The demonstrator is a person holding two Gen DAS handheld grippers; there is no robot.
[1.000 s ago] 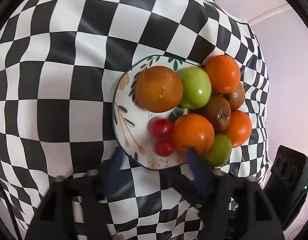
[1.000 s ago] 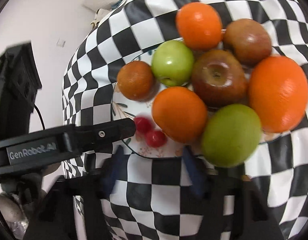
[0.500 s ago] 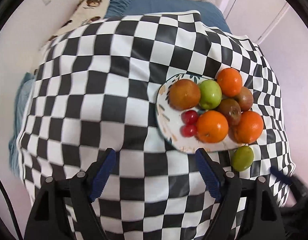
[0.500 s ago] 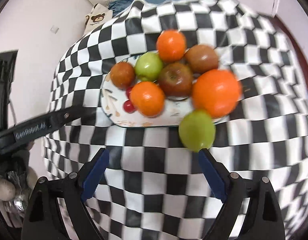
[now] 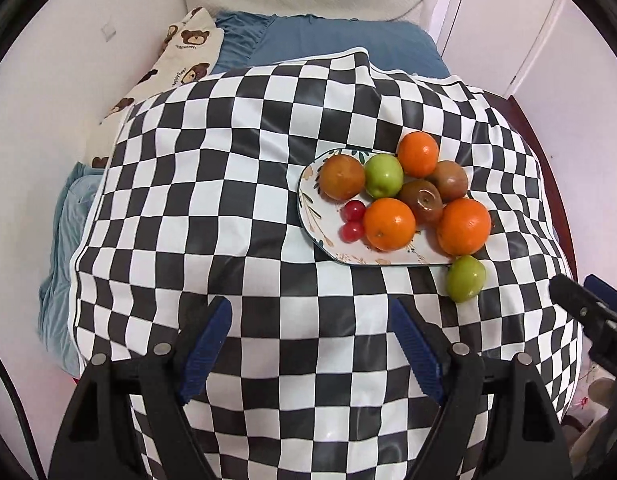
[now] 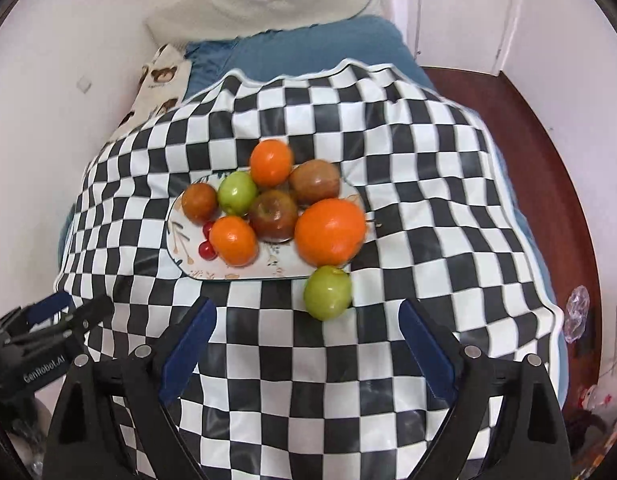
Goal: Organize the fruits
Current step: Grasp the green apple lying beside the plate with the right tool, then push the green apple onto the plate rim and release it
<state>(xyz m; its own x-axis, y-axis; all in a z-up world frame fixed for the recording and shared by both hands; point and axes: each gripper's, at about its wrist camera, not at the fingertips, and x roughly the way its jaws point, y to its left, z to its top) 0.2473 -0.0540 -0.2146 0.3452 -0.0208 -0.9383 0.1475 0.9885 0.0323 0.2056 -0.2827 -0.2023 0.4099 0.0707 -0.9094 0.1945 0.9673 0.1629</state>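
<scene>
A green apple [image 6: 327, 293] sits on the checkered cloth [image 6: 408, 208], touching the plate's [image 6: 180, 240] near rim — just beyond the right gripper [image 6: 308, 338], whose empty jaws are opening. Left gripper [image 5: 310, 344] gapes empty, farther left.

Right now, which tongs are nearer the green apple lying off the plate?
Right. The right tongs sit just short of the apple; the left tongs are farther, off to its left.

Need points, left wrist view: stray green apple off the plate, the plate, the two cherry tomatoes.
stray green apple [image 5: 465, 279], left wrist view, centre of its skin
plate [image 5: 308, 216], left wrist view, bare left rim
cherry tomatoes [image 5: 354, 211], left wrist view, upper tomato
</scene>
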